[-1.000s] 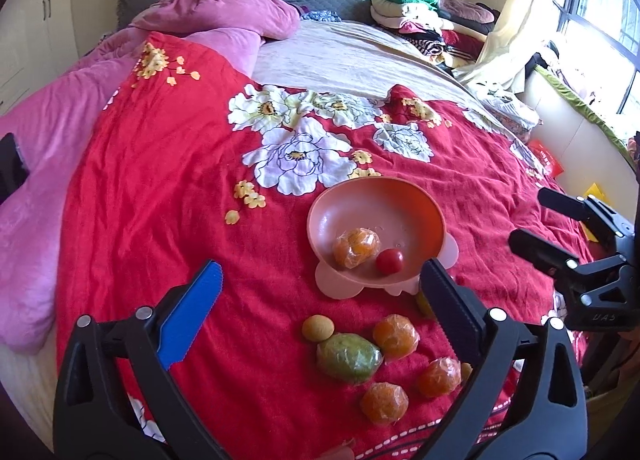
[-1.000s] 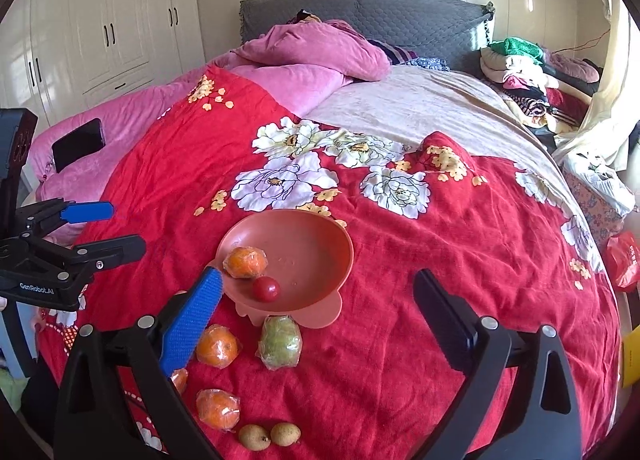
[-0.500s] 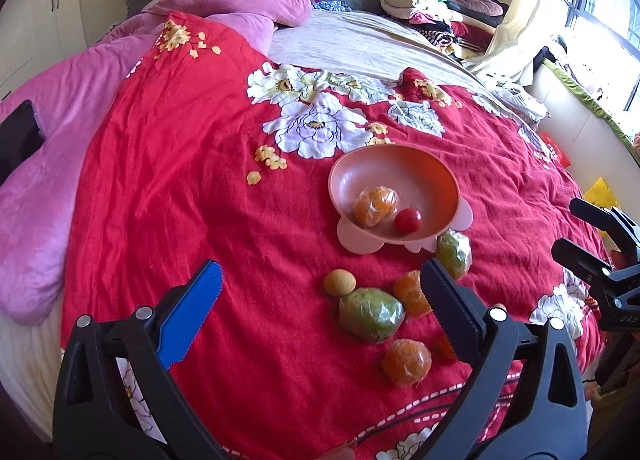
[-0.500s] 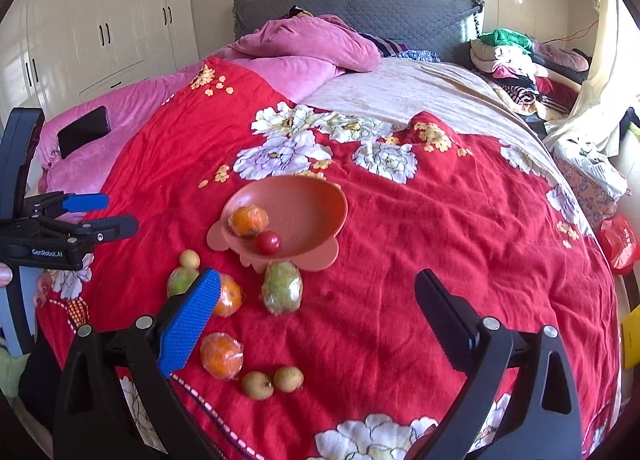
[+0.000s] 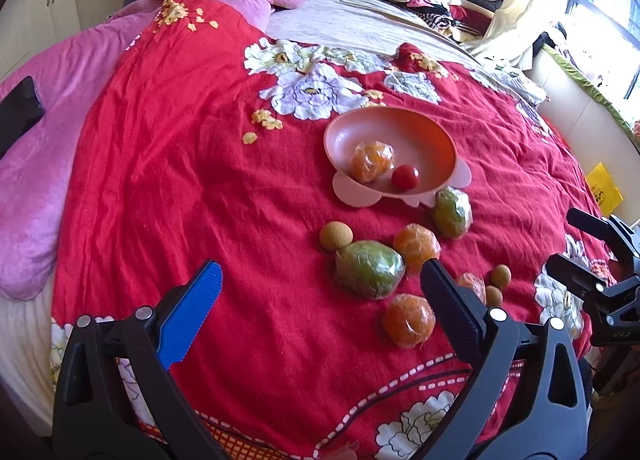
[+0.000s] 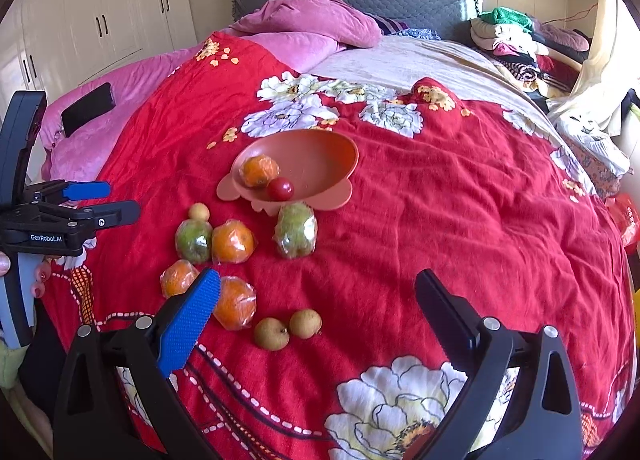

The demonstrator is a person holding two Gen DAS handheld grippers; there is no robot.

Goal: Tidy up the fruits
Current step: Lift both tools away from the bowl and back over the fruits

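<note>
Both cameras have been pulled back and raised since the earlier frames, so more loose fruit is in view near the foot edge of the red floral bedspread. Left gripper and right gripper are held over the spread, jaws wide apart, nothing between them.

Nearest the foot edge, two small round brown fruits are seen touching each other. Just beyond, four film-wrapped oranges and a film-wrapped green fruit are scattered, with a small tan round fruit touching the green one. A second wrapped green fruit is set against the near rim of the salmon-pink plastic bowl, which sits mid-spread and holds one wrapped orange and a small red tomato.

Handling, as judged: fruit is light and fairly firm, but the film is likely slick and the soft bedding gives under pressure. Each piece is best taken across its widest part, with a gentle squeeze. The tomato is the most easily bruised.

One orange is partly hidden behind the left gripper's dark finger, another behind the right gripper's blue finger. The kind of green fruit cannot be told through the wrap. The person's fingertips are only just visible at the left gripper handle.
</note>
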